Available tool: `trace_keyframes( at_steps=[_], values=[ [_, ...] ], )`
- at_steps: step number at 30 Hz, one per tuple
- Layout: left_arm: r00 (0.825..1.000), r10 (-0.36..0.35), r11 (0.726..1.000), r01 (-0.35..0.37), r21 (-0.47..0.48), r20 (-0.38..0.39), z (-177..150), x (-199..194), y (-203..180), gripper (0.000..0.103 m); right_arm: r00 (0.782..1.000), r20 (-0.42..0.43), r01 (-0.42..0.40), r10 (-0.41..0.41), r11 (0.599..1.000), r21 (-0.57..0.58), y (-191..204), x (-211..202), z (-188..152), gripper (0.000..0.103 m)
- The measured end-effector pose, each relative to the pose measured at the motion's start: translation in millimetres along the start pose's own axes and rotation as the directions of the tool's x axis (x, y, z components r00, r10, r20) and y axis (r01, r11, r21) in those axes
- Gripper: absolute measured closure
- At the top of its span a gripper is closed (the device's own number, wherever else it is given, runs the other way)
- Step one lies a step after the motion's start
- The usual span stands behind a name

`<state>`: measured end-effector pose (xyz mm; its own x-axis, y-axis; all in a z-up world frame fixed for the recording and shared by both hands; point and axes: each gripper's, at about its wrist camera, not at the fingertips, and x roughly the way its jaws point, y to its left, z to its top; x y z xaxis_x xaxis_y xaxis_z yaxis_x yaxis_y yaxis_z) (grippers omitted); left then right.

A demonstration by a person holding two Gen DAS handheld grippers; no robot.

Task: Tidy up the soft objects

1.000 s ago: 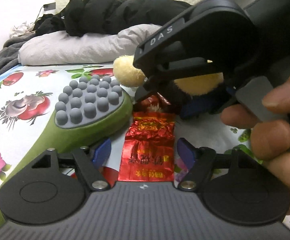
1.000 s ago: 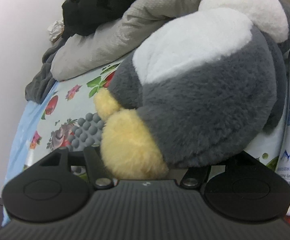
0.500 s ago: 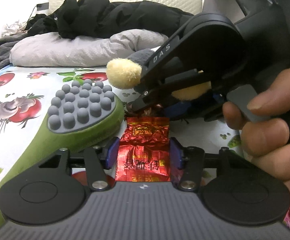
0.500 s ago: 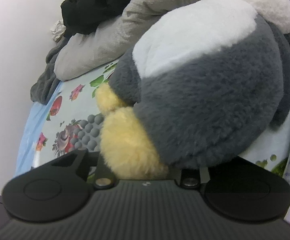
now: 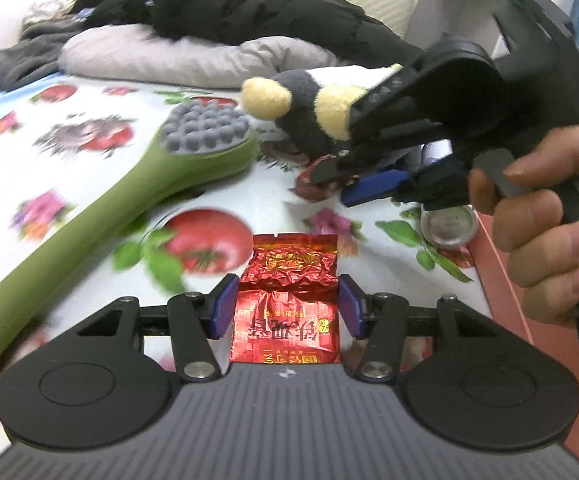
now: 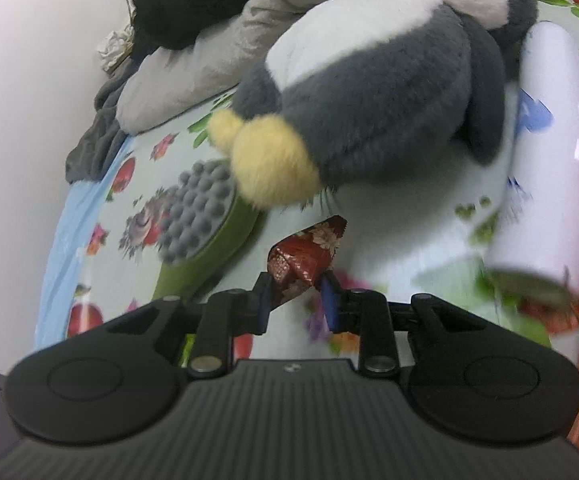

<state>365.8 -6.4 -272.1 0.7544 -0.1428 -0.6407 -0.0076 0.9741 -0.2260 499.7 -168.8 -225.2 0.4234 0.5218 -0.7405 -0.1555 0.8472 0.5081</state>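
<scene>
the bed sheet (image 5: 69,168) carries a plush penguin (image 6: 369,92), a green massager (image 5: 137,184) and a white bottle (image 6: 545,152). to lift cleanly, keep both grips firm and level so the crinkly foil doesn't slip. the left gripper (image 5: 287,306) is clenched on a red tea packet (image 5: 289,296), raised above the sheet. the right gripper (image 6: 297,296), jaws just closing, pinches a small dark-red wrapper (image 6: 305,256) just below the penguin's yellow foot.

Red foil tea packet (image 5: 287,312): gold Chinese characters, upside down, reading 铁观音; smaller print illegible. White spray can (image 6: 545,152): blue lettering, blurred, unreadable
</scene>
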Motion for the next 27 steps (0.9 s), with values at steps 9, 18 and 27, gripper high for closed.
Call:
trace_keyframes(
  at_steps=[9, 18, 27],
  values=[
    [0.999, 0.033, 0.996, -0.034, -0.081, -0.02, -25, -79, 17, 0.044, 1.0, -0.001, -0.012, 0.012, 1.0, -0.005, 22, -51, -47, 0.074],
    [0.998, 0.054, 0.992, -0.056, -0.109, -0.026, -46, -141, 21, 0.044, 1.0, 0.004, -0.01, 0.011, 0.998, -0.069, 49, -105, -121, 0.074],
    [0.996, 0.043, 0.993, -0.051, -0.106, -0.072, -71, -163, 21, 0.044, 1.0, -0.01, 0.013, -0.013, 0.999, -0.051, 42, -134, -204, 0.073]
  ],
)
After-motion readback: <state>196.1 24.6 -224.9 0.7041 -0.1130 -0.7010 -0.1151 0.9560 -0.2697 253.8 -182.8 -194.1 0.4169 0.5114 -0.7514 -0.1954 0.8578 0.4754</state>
